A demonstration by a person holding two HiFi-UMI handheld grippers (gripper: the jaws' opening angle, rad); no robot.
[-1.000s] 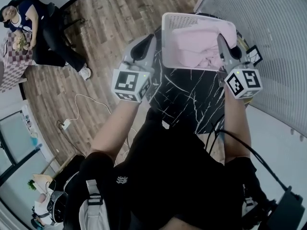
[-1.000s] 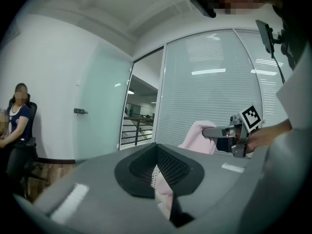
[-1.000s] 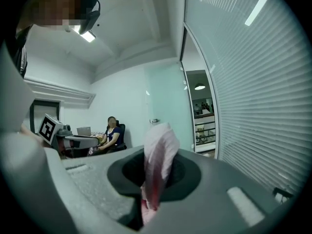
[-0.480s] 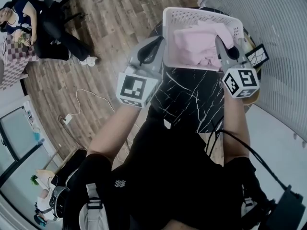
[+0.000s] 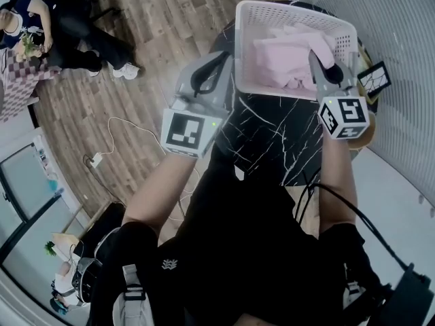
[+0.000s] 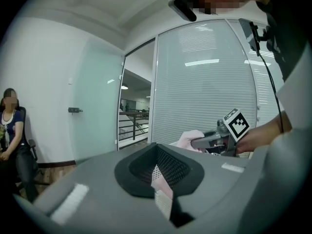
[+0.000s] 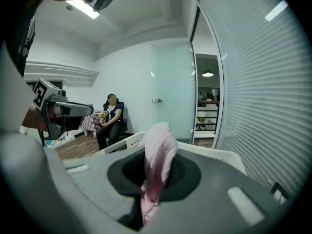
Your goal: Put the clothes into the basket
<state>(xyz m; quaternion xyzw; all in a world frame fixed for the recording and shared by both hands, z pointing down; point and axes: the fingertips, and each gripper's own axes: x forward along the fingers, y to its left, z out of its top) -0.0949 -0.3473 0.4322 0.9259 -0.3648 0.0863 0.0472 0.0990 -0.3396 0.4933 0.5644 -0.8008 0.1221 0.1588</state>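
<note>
A white lattice basket (image 5: 248, 19) stands on the black marbled table (image 5: 272, 141) with pink clothes (image 5: 282, 60) piled inside. My right gripper (image 5: 316, 56) reaches over the basket's right side and is shut on a fold of the pink cloth (image 7: 157, 155), which sticks up between its jaws (image 7: 155, 179). My left gripper (image 5: 228, 60) sits at the basket's left wall. Its jaws are closed on a thin strip of white lattice (image 6: 161, 179), apparently that wall. Across the basket, the left gripper view shows the right gripper (image 6: 214, 140) with the pink cloth.
A person (image 5: 41, 32) sits on a chair by a checked table at the far left of the wooden floor. A white cable (image 5: 109, 148) lies on the floor. A slatted glass wall (image 5: 401, 60) runs along the right. A small framed item (image 5: 375, 80) lies beside the basket.
My left gripper has moved right, up to the basket's left wall. The right gripper stays shut on the pink cloth over the basket. The whole view has shifted slightly.
</note>
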